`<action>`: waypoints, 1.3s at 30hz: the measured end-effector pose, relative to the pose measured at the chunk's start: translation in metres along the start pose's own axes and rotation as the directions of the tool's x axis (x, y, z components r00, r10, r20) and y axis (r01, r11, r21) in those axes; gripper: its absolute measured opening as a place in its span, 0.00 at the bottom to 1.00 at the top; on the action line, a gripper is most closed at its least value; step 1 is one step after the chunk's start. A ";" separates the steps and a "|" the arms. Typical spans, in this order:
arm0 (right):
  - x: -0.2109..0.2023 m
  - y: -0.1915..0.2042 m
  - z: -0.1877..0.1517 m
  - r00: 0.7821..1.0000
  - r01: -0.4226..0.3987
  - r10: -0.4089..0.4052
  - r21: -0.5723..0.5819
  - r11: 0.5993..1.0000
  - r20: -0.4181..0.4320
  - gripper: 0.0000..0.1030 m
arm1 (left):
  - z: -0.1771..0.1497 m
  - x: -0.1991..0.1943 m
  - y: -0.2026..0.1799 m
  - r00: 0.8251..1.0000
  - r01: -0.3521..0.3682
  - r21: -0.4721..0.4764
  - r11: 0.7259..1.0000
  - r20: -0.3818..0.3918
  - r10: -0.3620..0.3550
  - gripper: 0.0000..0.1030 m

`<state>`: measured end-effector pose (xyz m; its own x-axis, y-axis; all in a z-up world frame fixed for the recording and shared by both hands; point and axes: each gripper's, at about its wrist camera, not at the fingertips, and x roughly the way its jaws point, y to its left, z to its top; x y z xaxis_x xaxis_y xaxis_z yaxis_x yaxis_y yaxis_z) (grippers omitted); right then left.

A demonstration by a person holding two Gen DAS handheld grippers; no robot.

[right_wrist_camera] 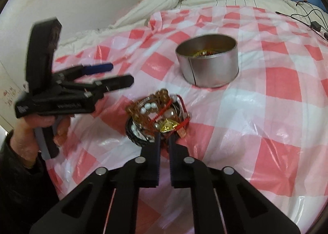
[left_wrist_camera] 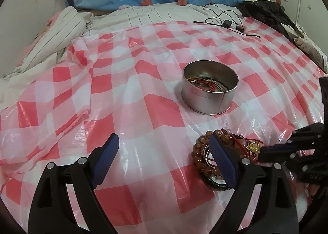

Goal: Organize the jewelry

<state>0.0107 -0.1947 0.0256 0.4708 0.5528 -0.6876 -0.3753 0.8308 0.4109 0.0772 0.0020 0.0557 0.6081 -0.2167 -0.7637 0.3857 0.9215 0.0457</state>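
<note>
Two grippers are seen around one pile of jewelry [right_wrist_camera: 157,118], which lies on the red-and-white checked plastic sheet [left_wrist_camera: 143,111], on the near side of the round metal tin [left_wrist_camera: 210,87] and well apart from it. The pile is made of amber bead bracelets, white beads, red cords, a black braided band and a gold pendant [right_wrist_camera: 168,126].

The right gripper [right_wrist_camera: 164,139] is brought to the near edge of the pile. Its fingers are almost closed, with only a narrow gap left between them, and the tips are placed at the gold pendant and the red cord; whether something is really pinched there cannot be told. The left gripper [left_wrist_camera: 165,141] is spread wide and nothing is held in it. Its right finger [left_wrist_camera: 222,162] is seen over the pile — the amber beads show on both sides of it — while the other finger is over bare sheet, on the far side from the pile.

More jewelry is found inside the tin: red cords and thin bangles [left_wrist_camera: 205,84] are shown clearly only by the left wrist view, since in the right wrist view the tin wall hides most of it. The bare hand [right_wrist_camera: 39,131] that holds the left gripper is shown only by the right wrist view.
</note>
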 end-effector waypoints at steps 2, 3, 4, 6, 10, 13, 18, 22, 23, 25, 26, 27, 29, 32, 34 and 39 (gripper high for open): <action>-0.009 -0.006 0.003 0.999 -0.019 0.018 0.031 0.999 0.043 0.04 | 0.000 0.000 0.000 1.000 0.001 0.000 1.000 -0.001 -0.001 0.83; -0.013 -0.008 0.005 0.998 -0.027 0.024 0.042 0.999 0.061 0.04 | 0.000 0.000 -0.001 1.000 0.004 0.005 1.000 -0.002 -0.004 0.83; -0.018 -0.010 0.007 0.996 -0.037 0.033 0.052 0.998 0.085 0.04 | 0.000 0.001 -0.001 1.000 0.005 0.011 1.000 -0.003 -0.005 0.83; -0.030 -0.015 0.010 0.990 -0.057 0.047 0.072 0.996 0.135 0.04 | -0.001 0.002 -0.003 1.000 0.004 0.031 1.000 -0.007 -0.004 0.83; -0.036 -0.022 0.014 0.987 -0.059 0.043 0.098 0.993 0.155 0.04 | -0.004 0.004 -0.009 1.000 0.002 0.064 0.998 -0.016 -0.001 0.83; -0.020 -0.020 0.011 0.996 -0.073 0.066 0.104 0.992 0.067 0.06 | -0.003 0.004 -0.006 1.000 -0.008 0.056 0.998 -0.015 0.009 0.83; 0.002 -0.006 0.002 0.999 -0.047 0.048 0.052 0.998 -0.025 0.53 | -0.002 0.003 -0.002 1.000 -0.011 0.036 0.999 -0.011 0.011 0.83; 0.018 -0.004 -0.003 0.997 -0.027 0.030 0.035 0.999 -0.074 0.14 | -0.002 0.003 -0.004 1.000 -0.008 0.052 0.999 -0.013 0.009 0.83; 0.017 -0.002 -0.004 0.996 -0.040 0.042 0.029 0.999 -0.073 0.06 | -0.002 0.002 -0.004 1.000 -0.010 0.054 0.999 -0.012 0.010 0.83; 0.006 -0.003 -0.002 0.997 -0.064 0.065 0.028 0.998 -0.044 0.03 | -0.002 0.002 -0.003 1.000 -0.010 0.044 0.999 -0.011 0.010 0.83; -0.001 -0.007 0.000 0.995 -0.093 0.094 0.050 0.994 -0.016 0.03 | -0.002 0.001 -0.002 1.000 -0.007 0.040 0.999 -0.010 0.007 0.83; -0.011 -0.013 0.003 0.992 -0.129 0.127 0.077 0.989 0.024 0.02 | -0.002 0.000 -0.002 1.000 0.003 0.043 0.999 -0.008 -0.002 0.83; -0.027 -0.022 0.007 0.981 -0.179 0.167 0.117 0.977 0.101 0.02 | -0.002 -0.005 -0.009 0.999 0.051 0.086 0.995 0.009 -0.052 0.83; -0.039 -0.031 0.010 0.969 -0.210 0.186 0.151 0.966 0.161 0.02 | -0.005 -0.011 -0.035 0.994 0.094 0.220 0.971 0.037 -0.105 0.83; -0.043 -0.034 0.012 0.962 -0.232 0.202 0.163 0.959 0.182 0.02 | -0.011 -0.010 -0.056 0.992 0.112 0.322 0.940 0.026 -0.127 0.83; -0.048 -0.031 0.017 0.965 -0.207 0.174 0.161 0.965 0.198 0.03 | -0.019 0.001 -0.086 0.995 0.086 0.432 0.898 0.010 -0.100 0.83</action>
<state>0.0132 -0.2462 0.0556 0.5474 0.6904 -0.4730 -0.3312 0.6977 0.6352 0.0309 -0.0715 0.0387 0.5736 -0.3110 -0.7578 0.6980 0.6697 0.2535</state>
